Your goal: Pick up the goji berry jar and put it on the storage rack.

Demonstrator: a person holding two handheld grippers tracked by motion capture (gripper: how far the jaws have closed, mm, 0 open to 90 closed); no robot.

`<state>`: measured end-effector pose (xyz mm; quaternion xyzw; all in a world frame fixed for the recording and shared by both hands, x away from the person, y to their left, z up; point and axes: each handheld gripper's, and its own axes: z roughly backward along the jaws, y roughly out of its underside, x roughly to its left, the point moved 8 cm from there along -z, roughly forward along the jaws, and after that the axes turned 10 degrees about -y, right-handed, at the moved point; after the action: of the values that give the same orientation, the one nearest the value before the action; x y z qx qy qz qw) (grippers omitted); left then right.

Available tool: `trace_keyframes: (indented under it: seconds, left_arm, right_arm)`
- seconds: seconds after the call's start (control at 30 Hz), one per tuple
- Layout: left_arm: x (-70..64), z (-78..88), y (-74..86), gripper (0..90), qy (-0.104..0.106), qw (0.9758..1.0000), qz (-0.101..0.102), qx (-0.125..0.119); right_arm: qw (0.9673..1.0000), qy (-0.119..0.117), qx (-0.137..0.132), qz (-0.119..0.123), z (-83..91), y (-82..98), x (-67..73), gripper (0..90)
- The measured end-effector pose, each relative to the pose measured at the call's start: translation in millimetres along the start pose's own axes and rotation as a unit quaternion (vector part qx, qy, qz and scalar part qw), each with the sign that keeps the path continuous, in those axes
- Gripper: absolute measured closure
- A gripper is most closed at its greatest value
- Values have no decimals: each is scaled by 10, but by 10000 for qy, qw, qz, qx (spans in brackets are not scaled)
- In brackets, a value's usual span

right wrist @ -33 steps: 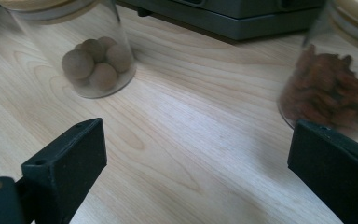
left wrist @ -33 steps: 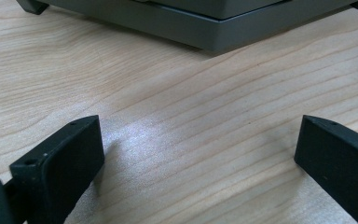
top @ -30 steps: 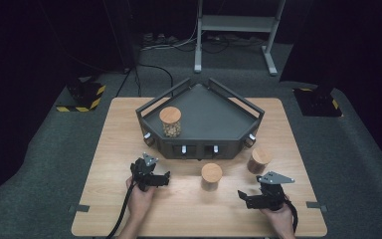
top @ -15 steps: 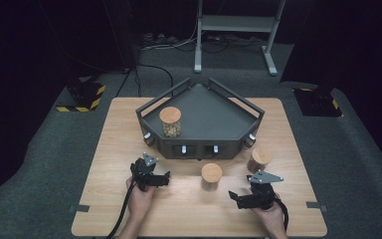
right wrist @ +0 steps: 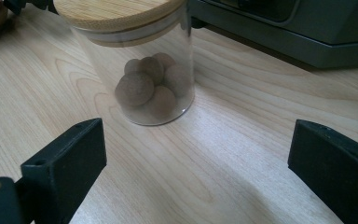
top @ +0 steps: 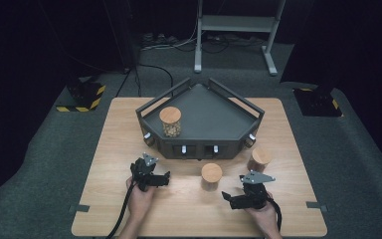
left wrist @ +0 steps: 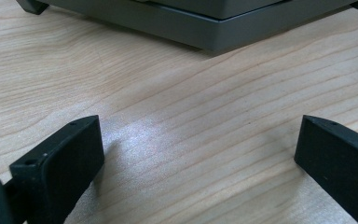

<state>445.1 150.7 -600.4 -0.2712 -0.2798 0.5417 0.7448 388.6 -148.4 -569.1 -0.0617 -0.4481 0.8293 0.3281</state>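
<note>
Just ahead of my right gripper (top: 229,198), jaws apart, the middle jar (right wrist: 137,65) stands in front of the tray (top: 238,142); not gripped yet. Left gripper (top: 165,178) open, idle. Right jar (top: 259,159) also on the table; one jar (top: 170,121) already in the tray. Since a second ago, my right has swung leftward toward the middle jar.

Lab/studio: black curtains, grey carpet (top: 40,164), hazard-taped stand bases (top: 82,97) (floor cables too).

No lettering, label, brand, number or sign can be read anywhere; the jar lids, the grey tray's front and the worktop all look unmarked at this sharpness.
</note>
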Motion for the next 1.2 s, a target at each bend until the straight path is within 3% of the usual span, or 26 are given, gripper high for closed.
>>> trace_keyframes:
  seconds: [0.73, 1.2]
  left_arm:
    - [0, 0, 0, 15, 0, 10000, -1, 0]
    - [0, 0, 0, 15, 0, 10000, -1, 1]
  right_arm:
    - [9999, -144, 31, 56, -198, -49, 141, 46]
    - [9999, -98, -76, 32, -340, -136, 241, 70]
